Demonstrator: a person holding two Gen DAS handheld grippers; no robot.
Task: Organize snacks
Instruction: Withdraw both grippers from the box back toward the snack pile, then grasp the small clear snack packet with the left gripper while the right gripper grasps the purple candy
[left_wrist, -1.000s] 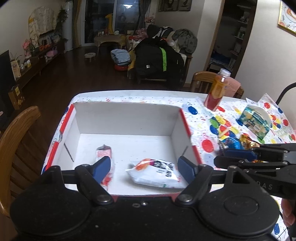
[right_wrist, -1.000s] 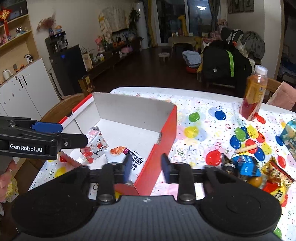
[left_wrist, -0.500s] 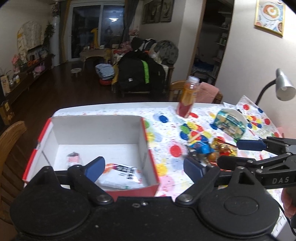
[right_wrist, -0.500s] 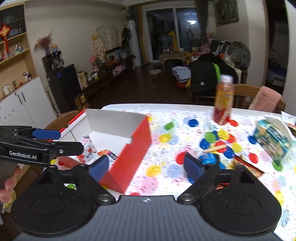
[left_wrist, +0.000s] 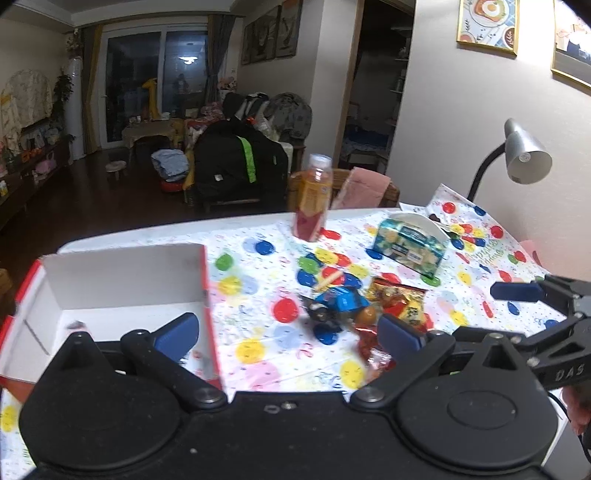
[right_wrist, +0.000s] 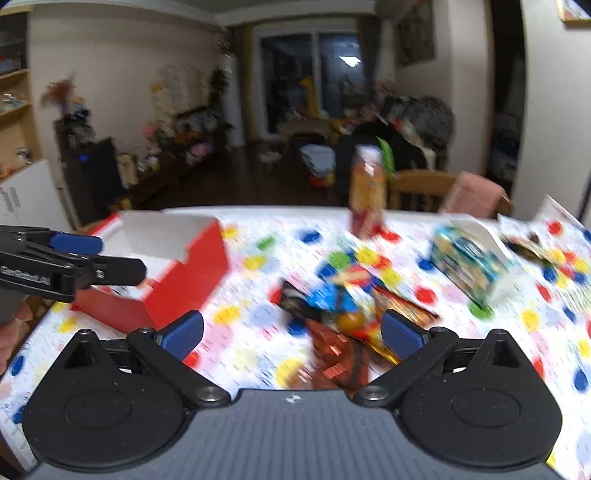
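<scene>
Both grippers are wide apart and hold nothing. The snack pile lies on the spotted cloth straight ahead of the right gripper, its near end of crinkled red-orange wrappers reaching in between the blue pads. The left gripper faces the same pile from a little further back, with the pile ahead and to its right, so the right hand looks the nearer one for the next pick. The box sits well to the left of the pile, beside the left gripper (its white floor is mostly hidden behind the left finger here, so what lies in it cannot be told). The blue packet runs roughly across the right gripper's line of approach, though the right view is too blurred to fix its axis. A bottle and a tissue pack stand further back, clear of the pile.
</scene>
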